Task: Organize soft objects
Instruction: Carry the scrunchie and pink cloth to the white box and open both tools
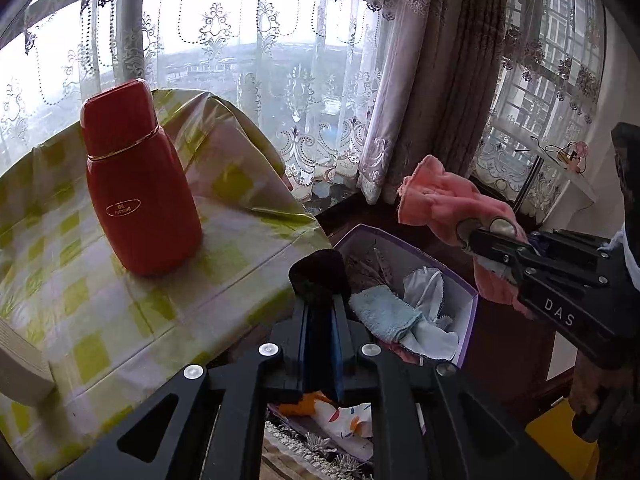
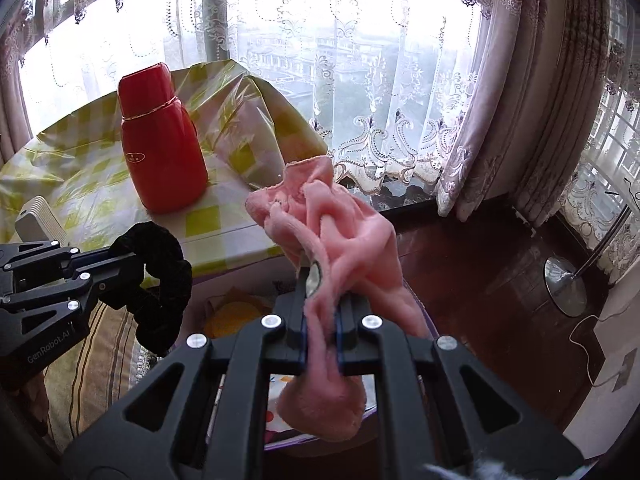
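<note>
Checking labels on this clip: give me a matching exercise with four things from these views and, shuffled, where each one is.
Things:
1. pink cloth
2. black scrunchie
3. red flask
4. light blue cloth

Places:
A. standing upright on the checked tablecloth
B. lying inside the purple box
C. clamped in the right gripper
D. clamped in the left gripper

Pairs: 1-C, 2-D, 3-A, 4-B
</note>
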### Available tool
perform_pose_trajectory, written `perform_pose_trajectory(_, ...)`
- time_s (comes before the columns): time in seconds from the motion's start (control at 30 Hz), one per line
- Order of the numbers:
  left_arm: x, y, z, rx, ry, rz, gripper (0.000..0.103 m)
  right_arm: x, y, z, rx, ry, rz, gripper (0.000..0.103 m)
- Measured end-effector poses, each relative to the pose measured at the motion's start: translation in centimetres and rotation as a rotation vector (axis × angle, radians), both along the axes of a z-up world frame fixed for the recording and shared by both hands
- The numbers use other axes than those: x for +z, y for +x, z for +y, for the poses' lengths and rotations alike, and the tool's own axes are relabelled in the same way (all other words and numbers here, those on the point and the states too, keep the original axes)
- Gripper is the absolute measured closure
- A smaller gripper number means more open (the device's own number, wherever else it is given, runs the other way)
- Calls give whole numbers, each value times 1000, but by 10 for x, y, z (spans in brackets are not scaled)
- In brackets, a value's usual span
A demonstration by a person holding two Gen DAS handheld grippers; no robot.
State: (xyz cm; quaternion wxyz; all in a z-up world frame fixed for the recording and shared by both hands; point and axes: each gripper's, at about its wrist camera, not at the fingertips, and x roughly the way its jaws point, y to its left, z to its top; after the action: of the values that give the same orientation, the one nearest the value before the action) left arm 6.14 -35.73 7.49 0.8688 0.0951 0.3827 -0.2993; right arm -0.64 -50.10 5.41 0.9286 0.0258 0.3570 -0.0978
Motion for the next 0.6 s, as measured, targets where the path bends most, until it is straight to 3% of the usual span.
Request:
perform_pose_trajectory(0.07, -5, -1, -5, 4, 11, 10, 81, -3, -1, -3, -11, 6, 5, 87)
perform_pose_trajectory(0.13, -6, -3, -5, 13, 10, 9, 59, -6, -2, -6, -26, 17, 11, 78)
perform_pose_trajectory(0.23, -7, -6, -3, 32, 8, 9, 40, -9, -4, -6, -31, 24, 15, 65)
perform_pose_trajectory(0.37, -14, -10, -4, 51, 14, 40, 36, -10, -10, -2, -43, 17, 12, 46)
perform_pose_trajectory(0.6, -35, -29, 17, 123, 16, 127, 29, -28, -31, 2, -90, 25, 26, 40)
